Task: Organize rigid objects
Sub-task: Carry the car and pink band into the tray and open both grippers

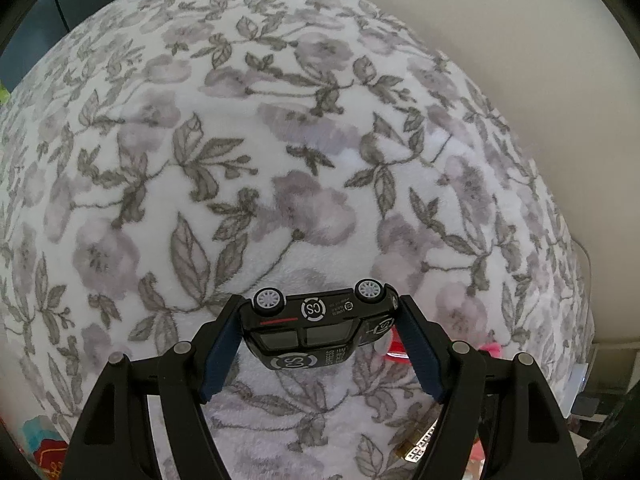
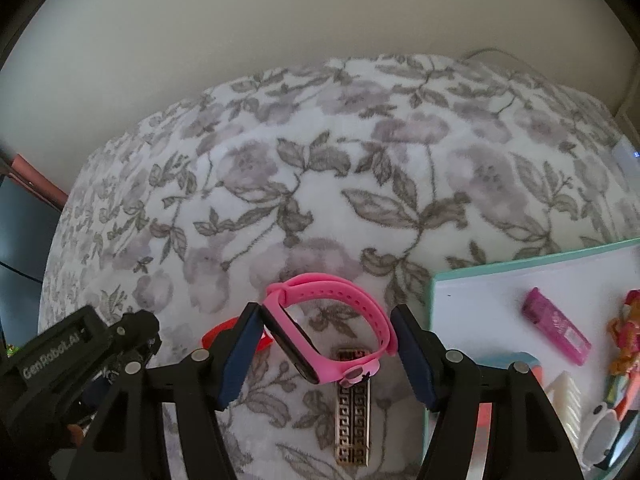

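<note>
My left gripper (image 1: 318, 330) is shut on a black toy car (image 1: 316, 326) marked CS, held on its side above the floral blanket (image 1: 280, 140), wheels pointing away. My right gripper (image 2: 326, 330) is shut on a pink fitness band (image 2: 332, 320) with a black screen, held above the blanket (image 2: 320, 184). A white tray with a teal rim (image 2: 434, 292) sits at the right in the right wrist view. It holds a magenta USB stick (image 2: 556, 330), a small orange figure (image 2: 626, 332) and other small items.
A patterned metal strap (image 2: 354, 408) lies on the blanket under the pink band; it also shows in the left wrist view (image 1: 420, 440). A red band (image 2: 216, 334) lies beside the left gripper body (image 2: 60, 360). A beige wall (image 2: 280, 40) stands behind.
</note>
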